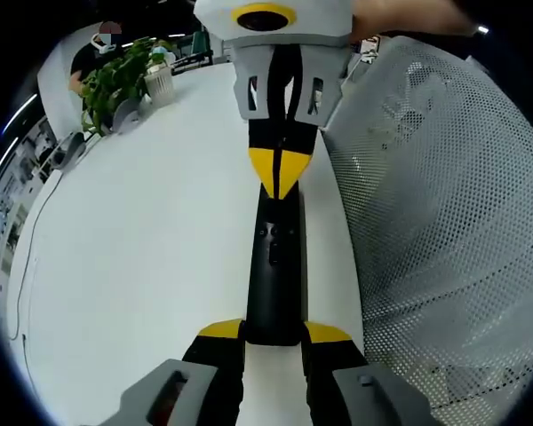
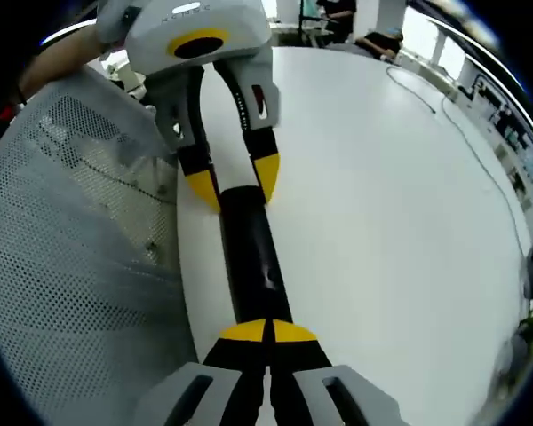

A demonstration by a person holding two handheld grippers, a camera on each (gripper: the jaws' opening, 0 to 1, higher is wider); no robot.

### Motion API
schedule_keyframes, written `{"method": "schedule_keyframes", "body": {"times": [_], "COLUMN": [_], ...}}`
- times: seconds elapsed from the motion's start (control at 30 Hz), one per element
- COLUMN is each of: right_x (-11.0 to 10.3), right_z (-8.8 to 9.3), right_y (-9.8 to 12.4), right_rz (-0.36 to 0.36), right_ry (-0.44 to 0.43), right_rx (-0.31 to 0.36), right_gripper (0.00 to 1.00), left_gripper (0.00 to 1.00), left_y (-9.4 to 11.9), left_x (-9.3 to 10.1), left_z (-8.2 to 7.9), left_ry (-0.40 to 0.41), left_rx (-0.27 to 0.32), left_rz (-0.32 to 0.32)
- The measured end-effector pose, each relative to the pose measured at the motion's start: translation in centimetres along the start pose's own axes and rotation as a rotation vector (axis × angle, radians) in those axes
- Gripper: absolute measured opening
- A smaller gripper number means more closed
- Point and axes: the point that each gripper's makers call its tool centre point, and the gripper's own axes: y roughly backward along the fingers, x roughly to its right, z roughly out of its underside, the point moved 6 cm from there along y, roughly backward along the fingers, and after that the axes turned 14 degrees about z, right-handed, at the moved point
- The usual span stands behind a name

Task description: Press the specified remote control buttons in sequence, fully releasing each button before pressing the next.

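Left claw grips remote (buttons indistinct)

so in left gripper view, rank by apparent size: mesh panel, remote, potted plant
1. mesh panel, largest
2. remote
3. potted plant, smallest, though it sits far from the camera, so true size is unsure

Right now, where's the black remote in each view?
Left gripper view: remote at centre, running up from the left gripper, whose jaws flank its near end.
Right gripper view: remote at centre, above the shut right gripper.
Shared landmark: white mesh chair back beside the white table.
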Motion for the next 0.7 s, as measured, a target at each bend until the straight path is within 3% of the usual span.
{"method": "schedule_keyframes", "body": {"times": [0.1,0.2,0.3,0.43,0.7], "right_x": [0.13,0.21,0.17,0.30,0.09], "right_z": [0.09,0.13,0.12,-0.55,-0.63], "right_y": [0.03,0.21,0.15,0.04,-0.32], "right_rz": [0.002,-0.006,-0.005,-0.005,-0.010], "right_ry": [-0.004,-0.095,-0.065,-0.093,-0.084], "right_rx": [0.006,0.006,0.005,0.038,0.030], "right_gripper": [0.00,0.00,0.00,0.00,0.00], "left_gripper": [0.25,0.25,0.25,0.25,0.25], "left_y": [0.00,0.00,0.02,0.02,0.02], "left_x": [0.00,0.00,0.01,0.03,0.02], "left_z": [0.00,-0.01,-0.01,-0.02,-0.01], "left_ry": [0.001,0.001,0.001,0.001,0.000], "left_rx": [0.000,0.001,0.002,0.001,0.001], "left_rz": [0.000,-0.001,0.000,0.000,0.001]}}
